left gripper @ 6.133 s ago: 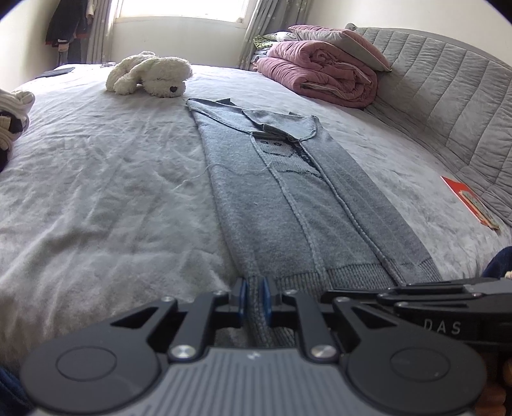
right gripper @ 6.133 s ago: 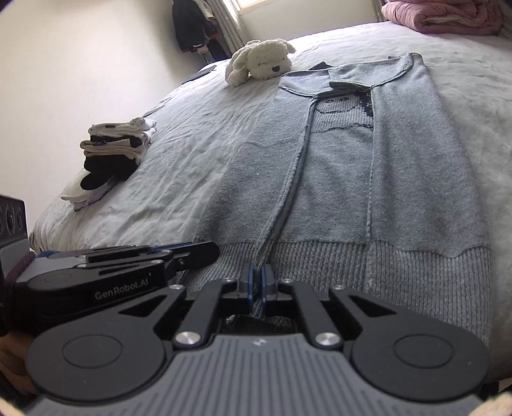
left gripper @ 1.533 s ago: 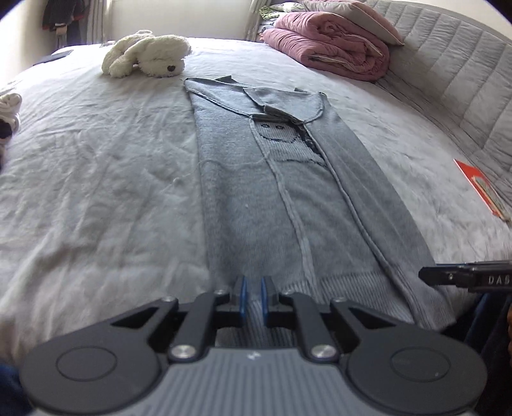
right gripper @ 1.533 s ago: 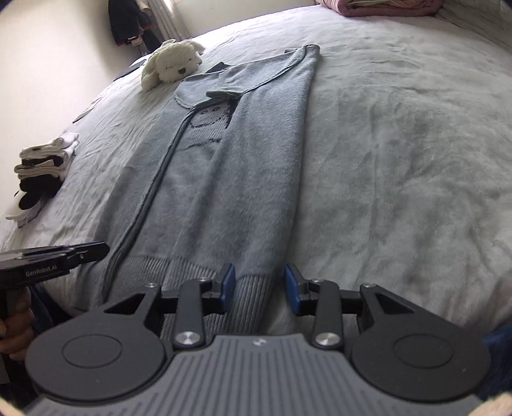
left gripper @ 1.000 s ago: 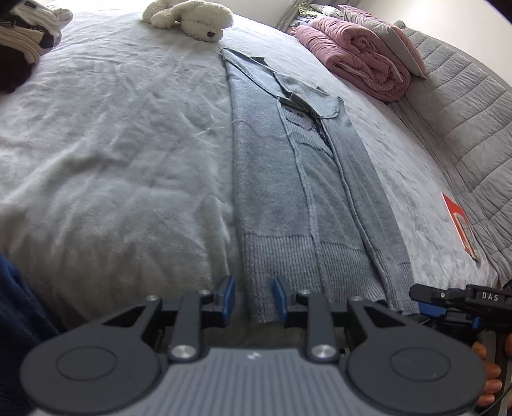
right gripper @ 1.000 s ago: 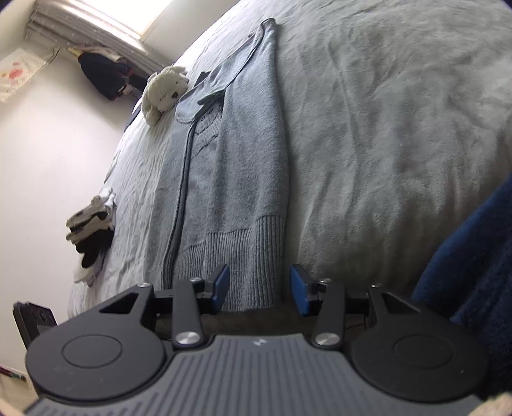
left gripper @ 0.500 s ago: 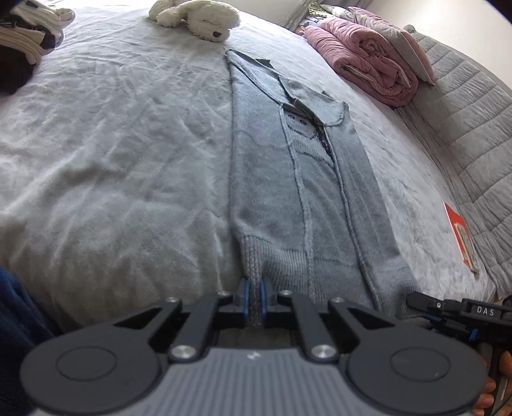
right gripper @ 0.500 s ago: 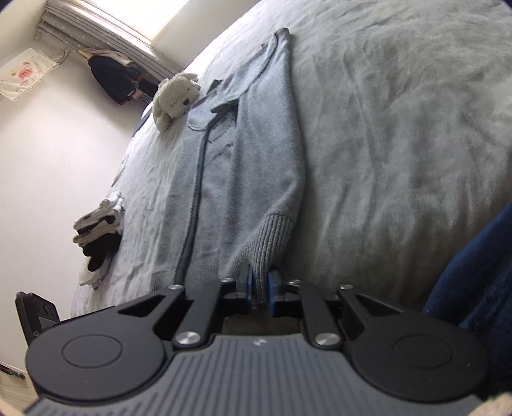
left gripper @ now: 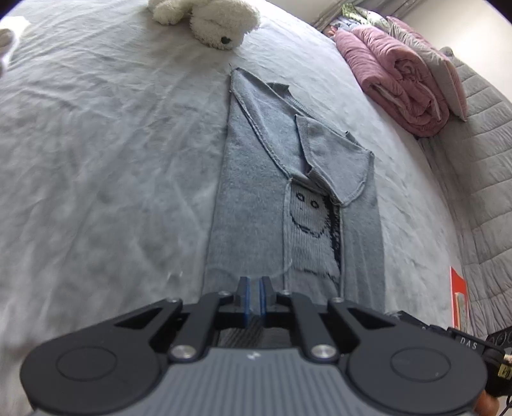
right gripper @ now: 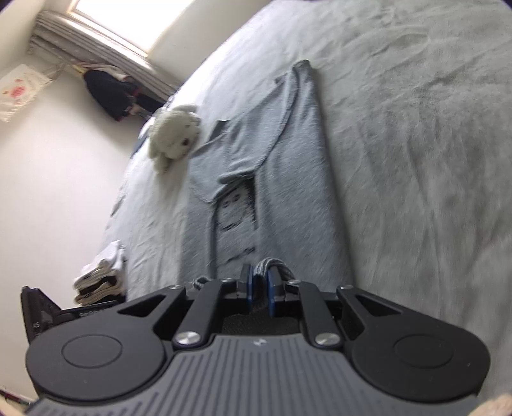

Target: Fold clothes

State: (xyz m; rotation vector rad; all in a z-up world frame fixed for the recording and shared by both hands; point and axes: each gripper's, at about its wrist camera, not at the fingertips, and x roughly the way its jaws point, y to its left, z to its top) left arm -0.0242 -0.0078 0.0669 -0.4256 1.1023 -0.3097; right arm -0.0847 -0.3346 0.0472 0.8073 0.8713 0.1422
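Observation:
A grey knitted sweater (left gripper: 249, 204) with a smiley face lies lengthwise on the grey bed (left gripper: 96, 160), its sleeves folded in over the body. My left gripper (left gripper: 253, 284) is shut on the left corner of its ribbed hem and holds it lifted over the sweater's middle. My right gripper (right gripper: 260, 281) is shut on the right corner of the hem, whose ribbed edge bulges above the pads. The sweater (right gripper: 288, 179) also shows in the right wrist view, its collar end flat on the bed (right gripper: 416, 160).
A white plush dog (left gripper: 208, 19) lies beyond the collar. Folded pink quilts (left gripper: 406, 86) sit at the far right by the grey padded headboard (left gripper: 486, 179). A red card (left gripper: 459, 294) lies at right. A stack of folded clothes (right gripper: 99, 278) sits at the left edge.
Both grippers, open at the hem a second ago, have shut on its two corners and carried the hem up and forward over the sweater toward the collar.

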